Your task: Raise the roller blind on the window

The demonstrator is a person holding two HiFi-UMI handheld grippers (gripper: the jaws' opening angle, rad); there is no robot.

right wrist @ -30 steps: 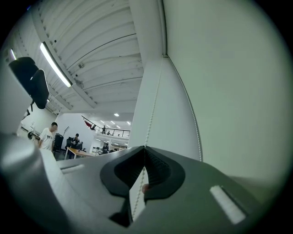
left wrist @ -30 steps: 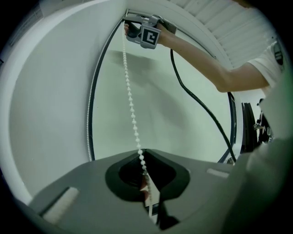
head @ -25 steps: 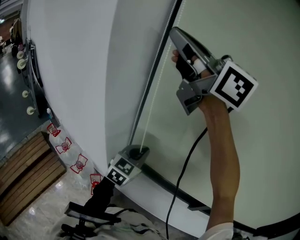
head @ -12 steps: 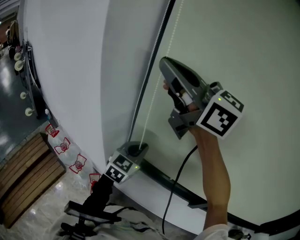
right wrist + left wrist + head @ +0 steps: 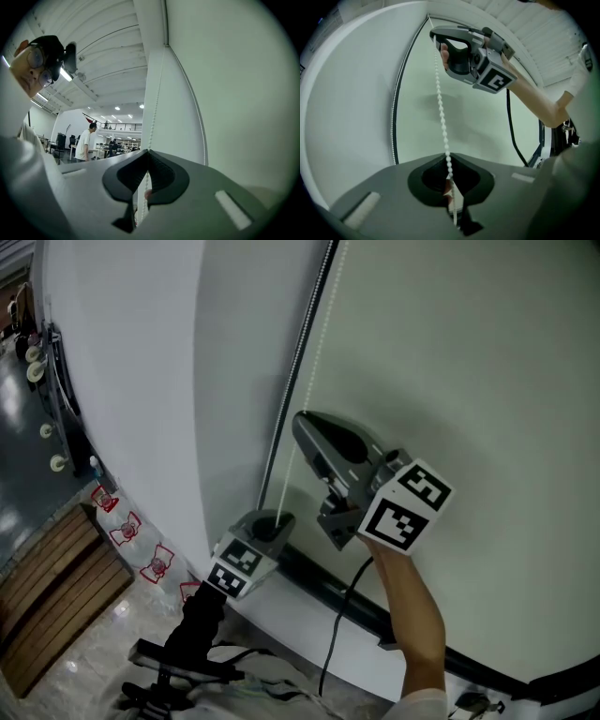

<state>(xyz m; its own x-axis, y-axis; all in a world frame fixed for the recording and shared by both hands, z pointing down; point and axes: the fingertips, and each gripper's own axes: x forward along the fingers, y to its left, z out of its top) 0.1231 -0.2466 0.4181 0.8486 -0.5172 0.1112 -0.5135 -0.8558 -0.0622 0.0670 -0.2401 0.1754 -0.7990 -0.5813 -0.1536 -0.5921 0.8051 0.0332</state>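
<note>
The bead chain (image 5: 314, 362) is what I am watching: a thin string of small, evenly spaced white beads, hanging close to upright along the left edge of the roller blind (image 5: 469, 381). In the head view its long axis slants from the top of the frame, right of centre, down and leftward to the left gripper (image 5: 272, 519). A dark edge strip (image 5: 298, 367) runs just beside it on the left, following the same line. The blind is a flat, pale greenish sheet filling the right side, with a dark bar (image 5: 328, 589) along its lower edge.

I have the right gripper (image 5: 302, 426) on the chain at about mid-height, its nose against the string. Its jaws are closed together. In the right gripper view the beads run down into the notch and vanish in the slit between them, so it is pinching the chain.

The left gripper sits lower, just above the dark bar. Its jaws are likewise closed onto the chain: in the left gripper view the beads drop straight into its notch. Between the two grippers the chain runs in a slightly bowed line. A black cable (image 5: 339, 634) hangs from the right gripper beside the forearm (image 5: 412, 615).
</note>
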